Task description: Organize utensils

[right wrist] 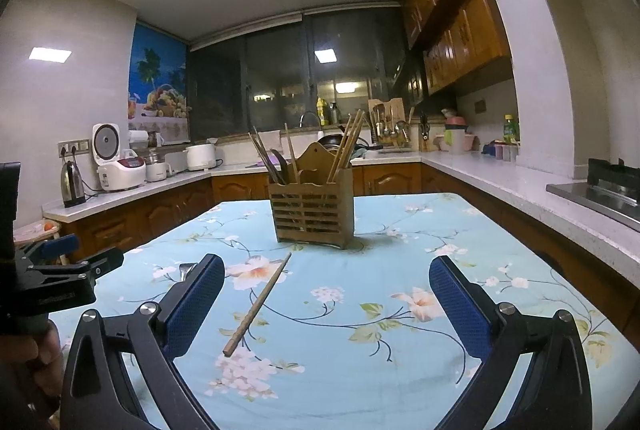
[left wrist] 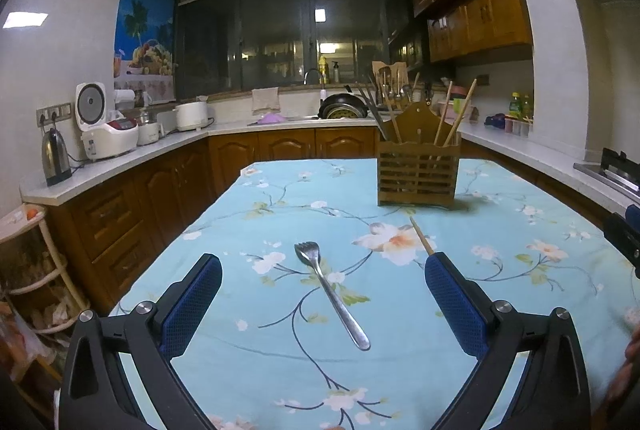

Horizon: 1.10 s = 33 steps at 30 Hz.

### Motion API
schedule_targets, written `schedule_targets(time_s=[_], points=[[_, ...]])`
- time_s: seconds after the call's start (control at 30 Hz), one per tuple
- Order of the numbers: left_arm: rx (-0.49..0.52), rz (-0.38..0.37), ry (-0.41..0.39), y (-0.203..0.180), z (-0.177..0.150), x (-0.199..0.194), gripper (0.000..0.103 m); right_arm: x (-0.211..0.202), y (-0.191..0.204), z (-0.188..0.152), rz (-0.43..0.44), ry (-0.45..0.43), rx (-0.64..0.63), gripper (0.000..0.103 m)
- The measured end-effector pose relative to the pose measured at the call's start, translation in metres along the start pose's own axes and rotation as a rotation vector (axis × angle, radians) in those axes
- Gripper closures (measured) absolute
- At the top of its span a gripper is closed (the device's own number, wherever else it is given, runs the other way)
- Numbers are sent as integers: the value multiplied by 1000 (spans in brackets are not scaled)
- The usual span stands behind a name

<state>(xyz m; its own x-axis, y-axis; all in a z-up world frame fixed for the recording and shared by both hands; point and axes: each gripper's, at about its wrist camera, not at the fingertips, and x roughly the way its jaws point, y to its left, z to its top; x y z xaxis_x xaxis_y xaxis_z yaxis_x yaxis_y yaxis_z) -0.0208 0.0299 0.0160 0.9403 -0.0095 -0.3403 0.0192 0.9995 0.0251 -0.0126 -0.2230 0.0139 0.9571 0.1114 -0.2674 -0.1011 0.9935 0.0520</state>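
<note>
Lying loose: one fork (left wrist: 331, 295), one chopstick (right wrist: 258, 306).

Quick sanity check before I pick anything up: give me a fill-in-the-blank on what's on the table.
1. The fork lies between the ____ gripper's jaws.
2. The loose chopstick lies flat on the ____ tablecloth.
3. The wooden holder stands ____ on the table.
4. Both grippers, including the right gripper, are ____.

Missing: left; floral; upright; open
</note>
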Motion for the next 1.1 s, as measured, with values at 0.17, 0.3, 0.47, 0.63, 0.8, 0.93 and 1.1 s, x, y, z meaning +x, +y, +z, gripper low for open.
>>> schedule_targets(time_s=[0.17,0.3,0.47,0.63,0.8,0.93,1.1], points=[[12,-6,-8,-2,-1,-2,1,0,0,1,-1,1,4,0],[17,-6,-11,-3,-1,-2,1,1,1,0,-1,3,6,0],[17,-6,-12,-4,-1,-3,1,1,2,0,-1,2,4,0],[15,-6,-10,-4,-1,-3,1,1,2,0,-1,1,6,0],[14,-6,-7,-4,-1,-3,1,0,2,0,0,4,7,0],[15,-4,-11,-4,-1,-3,1,0,3,1,1,2,7,0],[17,-6,-14,-6,-1,-5,1,-1,7,1,3,0,7,0]])
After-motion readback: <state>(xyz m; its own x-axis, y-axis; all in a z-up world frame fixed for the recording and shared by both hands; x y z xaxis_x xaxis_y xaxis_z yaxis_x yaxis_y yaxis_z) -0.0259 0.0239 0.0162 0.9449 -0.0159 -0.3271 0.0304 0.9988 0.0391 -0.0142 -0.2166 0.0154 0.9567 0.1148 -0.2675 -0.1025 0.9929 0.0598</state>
